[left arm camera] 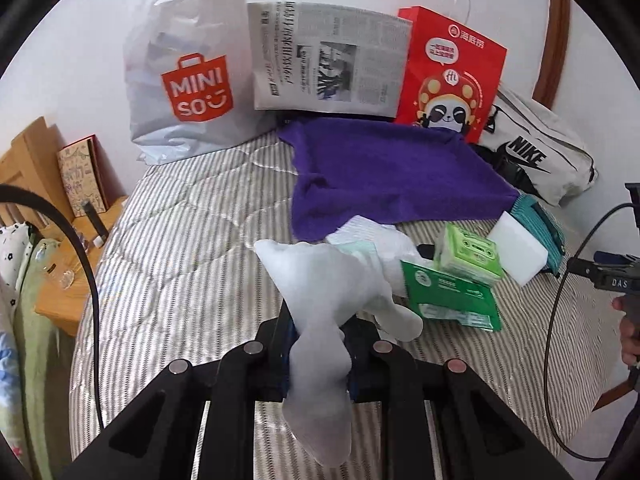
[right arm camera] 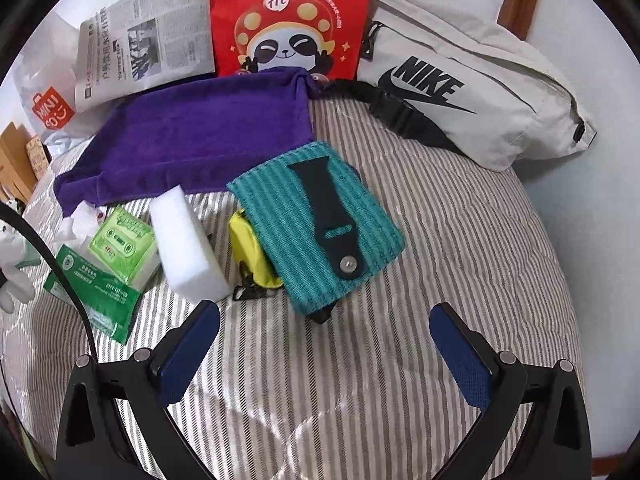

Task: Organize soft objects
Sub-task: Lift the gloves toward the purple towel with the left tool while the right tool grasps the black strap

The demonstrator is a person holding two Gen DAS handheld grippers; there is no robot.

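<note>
L gripper [left arm camera: 318,354] is clamped on a pale grey-white sock [left arm camera: 320,320], pads pinching it mid-length; one end flops up and fwd over the jaws, the other hangs down toward the camera, so the sock is lifted clear of the striped bedspread [left arm camera: 180,240]. A second white piece trails off to the right by the green packet, poss. the sock's pair or its toe end, can't tell.

R gripper [right arm camera: 324,348] hovers over bare bedspread w/ jaws wide apart, nothing between the blue pads [right arm camera: 192,344].

Items on the bed, seen best in the right wrist view:
- purple towel [right arm camera: 192,136] spread flat toward the back, its far edge touching the red panda paper bag [right arm camera: 290,20].
- teal striped cloth [right arm camera: 316,224] just in front of the towel, w/ a dark watch strap [right arm camera: 328,216] lying on top.
- yellow item [right arm camera: 250,248] tucked partly under the teal cloth's left edge.
- white foam block [right arm camera: 186,244] tilted, beside the yellow item.
- light-green tissue pack [right arm camera: 122,246] touching the block's left side; dark-green flat packet [right arm camera: 94,292] in front of it.
- crumpled white tissue [right arm camera: 78,224] near the towel's front corner.

Along the wall at the back: white MINISO plastic bag [left arm camera: 184,76], folded newspaper [left arm camera: 328,60] leaning upright, red bag, then a beige Nike waist bag [right arm camera: 472,92] w/ black buckle strap, far right.

Wooden nightstand [left arm camera: 60,280] stands left of the bed, a patterned book [left arm camera: 80,176] leaning on it.
</note>
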